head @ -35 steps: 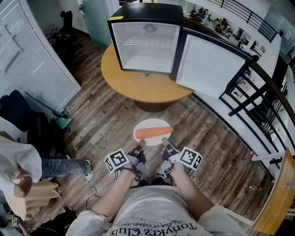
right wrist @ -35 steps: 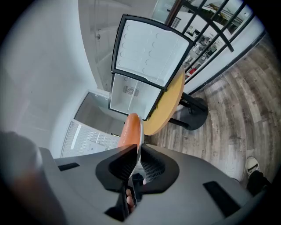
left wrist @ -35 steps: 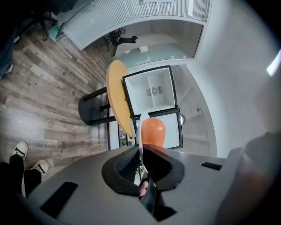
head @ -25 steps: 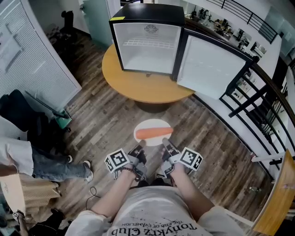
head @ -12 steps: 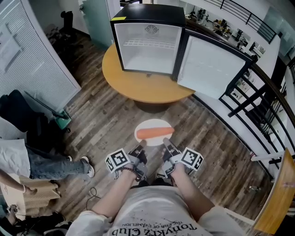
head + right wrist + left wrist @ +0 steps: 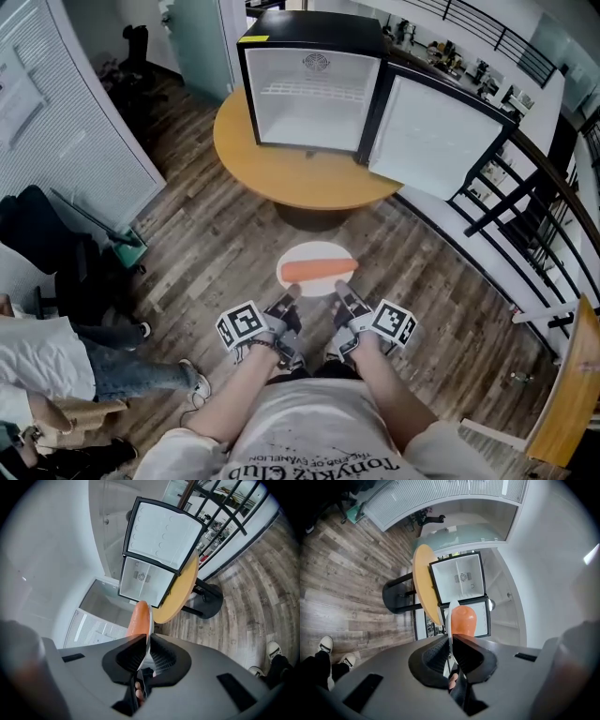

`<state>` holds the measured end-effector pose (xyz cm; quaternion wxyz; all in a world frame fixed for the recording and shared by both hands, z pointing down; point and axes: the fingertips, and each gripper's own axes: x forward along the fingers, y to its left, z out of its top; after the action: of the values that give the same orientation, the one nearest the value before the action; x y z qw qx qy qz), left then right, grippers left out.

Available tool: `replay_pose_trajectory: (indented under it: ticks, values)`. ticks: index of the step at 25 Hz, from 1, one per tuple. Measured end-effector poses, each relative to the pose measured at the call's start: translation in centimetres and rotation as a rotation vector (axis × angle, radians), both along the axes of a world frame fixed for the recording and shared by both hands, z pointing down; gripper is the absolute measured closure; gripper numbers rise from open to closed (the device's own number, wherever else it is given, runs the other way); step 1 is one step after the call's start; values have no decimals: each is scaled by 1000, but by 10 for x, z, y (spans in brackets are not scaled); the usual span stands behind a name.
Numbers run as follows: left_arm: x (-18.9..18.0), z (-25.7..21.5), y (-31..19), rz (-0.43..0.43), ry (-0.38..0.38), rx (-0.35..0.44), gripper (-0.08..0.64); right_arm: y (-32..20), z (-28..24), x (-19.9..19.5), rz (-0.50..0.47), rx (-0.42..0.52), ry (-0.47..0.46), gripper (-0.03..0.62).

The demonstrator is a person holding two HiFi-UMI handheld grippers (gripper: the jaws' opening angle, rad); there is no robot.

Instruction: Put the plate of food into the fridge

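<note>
A white plate (image 6: 319,253) carrying a long orange piece of food (image 6: 317,270) hangs level over the wooden floor in front of me. My left gripper (image 6: 288,300) is shut on the plate's near left rim and my right gripper (image 6: 344,298) is shut on its near right rim. In the left gripper view the plate's edge (image 6: 451,616) and the orange food (image 6: 463,619) stand between the jaws; the right gripper view shows the rim (image 6: 149,620) beside the food (image 6: 139,619). Ahead, a black mini fridge (image 6: 314,80) stands on a round wooden table (image 6: 300,178), its door (image 6: 439,141) swung open to the right.
A person in jeans (image 6: 56,370) crouches at the lower left near a black bag (image 6: 52,253). A black railing (image 6: 525,206) runs along the right. A white louvred wall (image 6: 56,103) closes the left side. The fridge's inside has a white wire shelf (image 6: 314,92).
The fridge and table have shifted slightly right in the head view as I draw a little nearer. The person at lower left has moved down and forward. Both grippers still hold the plate.
</note>
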<state>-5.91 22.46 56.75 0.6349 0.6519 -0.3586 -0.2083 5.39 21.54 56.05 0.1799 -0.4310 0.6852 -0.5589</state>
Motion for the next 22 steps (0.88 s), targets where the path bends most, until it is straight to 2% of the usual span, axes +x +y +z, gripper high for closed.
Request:
replay_pose_trajectory:
  ticks: [11,17,22]
  values:
    - [-9,1,-4,19,7,0,520,-1,1,-9,24,-1,1,548]
    - [-20,0,-28,0,4,8,520,-27,-1,-20,0,10,-5,548]
    - [-14,3,-71,-4,1,10,520,-71,2,-15,-4,16,-11,548]
